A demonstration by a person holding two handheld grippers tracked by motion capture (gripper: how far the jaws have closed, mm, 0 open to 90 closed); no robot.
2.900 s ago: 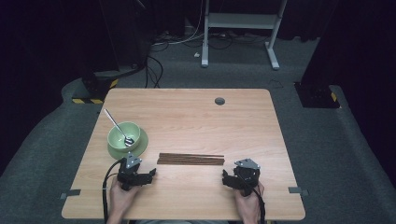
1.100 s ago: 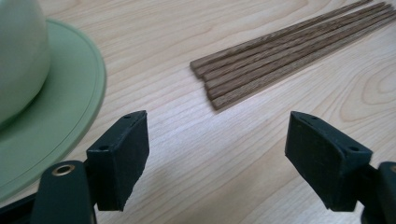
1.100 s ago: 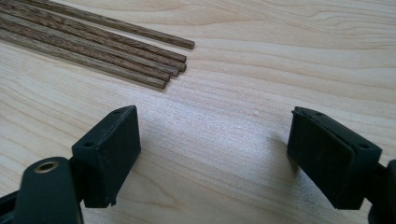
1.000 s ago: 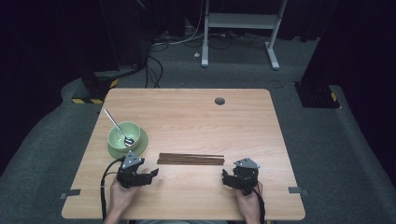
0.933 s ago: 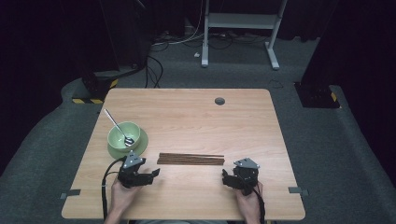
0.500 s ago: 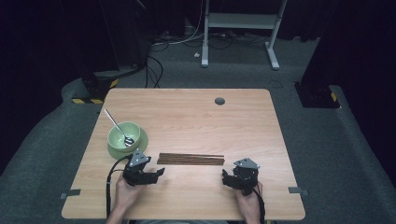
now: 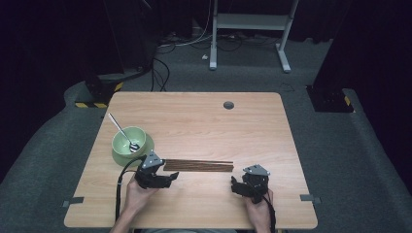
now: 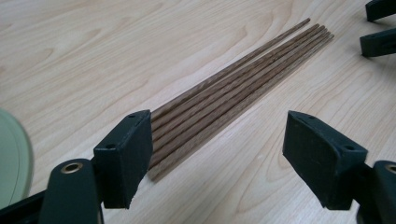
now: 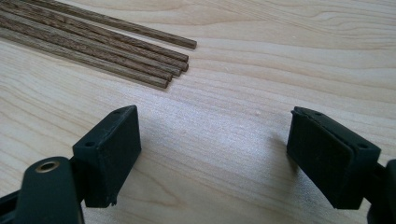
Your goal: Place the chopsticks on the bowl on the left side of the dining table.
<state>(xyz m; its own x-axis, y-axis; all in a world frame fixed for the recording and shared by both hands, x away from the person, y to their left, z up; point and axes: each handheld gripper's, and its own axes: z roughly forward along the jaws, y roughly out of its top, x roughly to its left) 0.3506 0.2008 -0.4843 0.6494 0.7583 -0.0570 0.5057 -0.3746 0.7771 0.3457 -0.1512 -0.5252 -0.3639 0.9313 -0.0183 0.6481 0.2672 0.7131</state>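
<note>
A bundle of several dark wooden chopsticks point(image 7: 198, 166) lies flat on the wooden table point(image 7: 204, 126), near its front. My left gripper point(image 7: 171, 178) is open just below the bundle's left end, its jaws turned toward the right. In the left gripper view the chopsticks point(image 8: 233, 93) run away from my open gripper point(image 8: 219, 140), and their near ends lie beside its left jaw. My right gripper point(image 7: 235, 185) rests open on the table, just short of the bundle's right end. The right gripper view has the chopstick tips point(image 9: 102, 42) at upper left, beyond the open gripper point(image 9: 215, 140).
A green bowl point(image 7: 127, 145) on a green saucer holds a metal spoon point(image 7: 122, 132) at the table's left, close behind my left gripper. The saucer's rim point(image 8: 11, 158) is at the left edge of the left gripper view. A round cable hole point(image 7: 228, 105) marks the far side.
My left gripper has moved right and a little forward to the chopsticks' left end, and has turned its jaws toward the right. The right gripper has stayed still.
</note>
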